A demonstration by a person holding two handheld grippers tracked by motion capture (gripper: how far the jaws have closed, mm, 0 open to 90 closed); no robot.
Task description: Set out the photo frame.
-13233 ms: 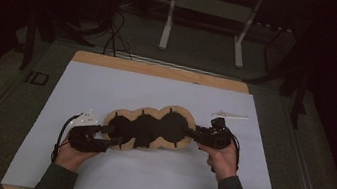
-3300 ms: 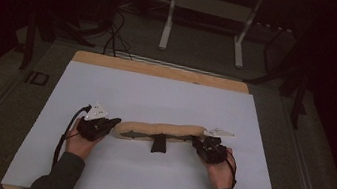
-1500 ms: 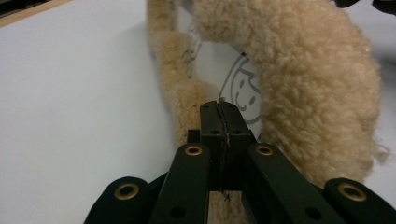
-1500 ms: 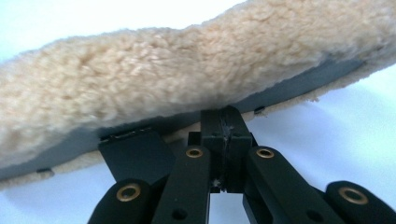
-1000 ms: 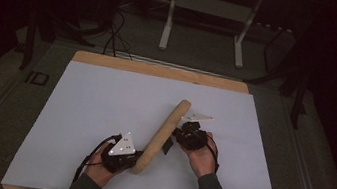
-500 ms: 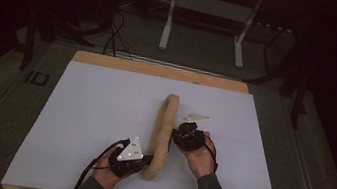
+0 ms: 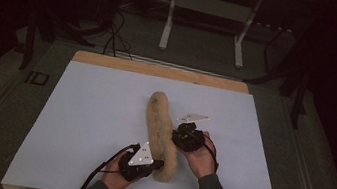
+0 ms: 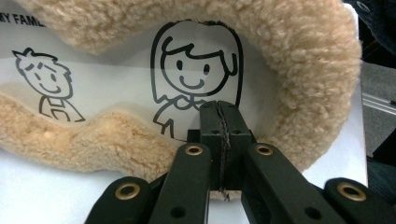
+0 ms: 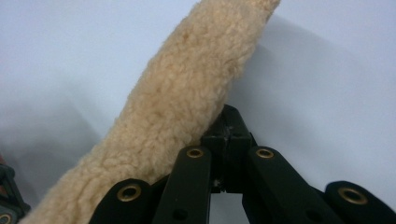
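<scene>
In a dark room, a white table sheet (image 7: 76,126) bears a fleecy frame (image 7: 161,129), both tools clamping it.

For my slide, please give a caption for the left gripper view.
Left gripper, shut on tan fleece-edged picture frame showing cartoon drawings.

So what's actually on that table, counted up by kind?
Fuzzy tan picture frame, stood on edge: 1
Cartoon figures drawn in its windows: 2 visible
Hand-held grippers, left gripper and right gripper, each shut on the frame: 2
White table cover: 1
Total: 6
</scene>
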